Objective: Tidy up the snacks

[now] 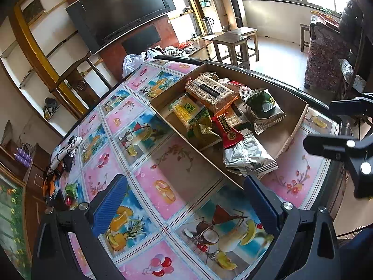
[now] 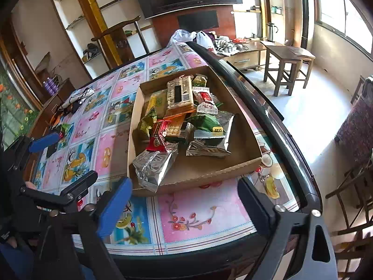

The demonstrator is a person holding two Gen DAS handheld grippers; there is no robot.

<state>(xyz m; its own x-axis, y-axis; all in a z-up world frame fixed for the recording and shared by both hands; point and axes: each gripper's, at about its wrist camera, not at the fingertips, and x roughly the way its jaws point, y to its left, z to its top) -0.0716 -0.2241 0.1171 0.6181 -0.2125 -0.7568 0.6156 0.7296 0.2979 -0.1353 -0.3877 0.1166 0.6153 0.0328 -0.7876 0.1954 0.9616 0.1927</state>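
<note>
Snacks (image 2: 184, 116) piled in cardboard tray (image 2: 233, 163), both jaws wide apart, empty, stray packets (image 1: 70, 192) left view only.

Counter (image 2: 205, 212) has a dark rim and a glossy pink-and-blue fruit-print cover. Shallow cardboard tray (image 2: 209, 175) sits on it near the right edge. Patterned cloth (image 2: 77, 98) and a few small items lie at the far left edge.

Both grippers: black plastic frames w/ ribbed blue finger pads, silver round-head screws at the joints. Left gripper (image 1: 184, 206): pads (image 1: 109, 206) deep blue, screws either side. Right gripper (image 2: 186, 210): same build, left pad (image 2: 115, 210) brighter blue. Person's left hand (image 2: 16, 224): black fingerless glove, small white marking; blue sleeve below.
</note>
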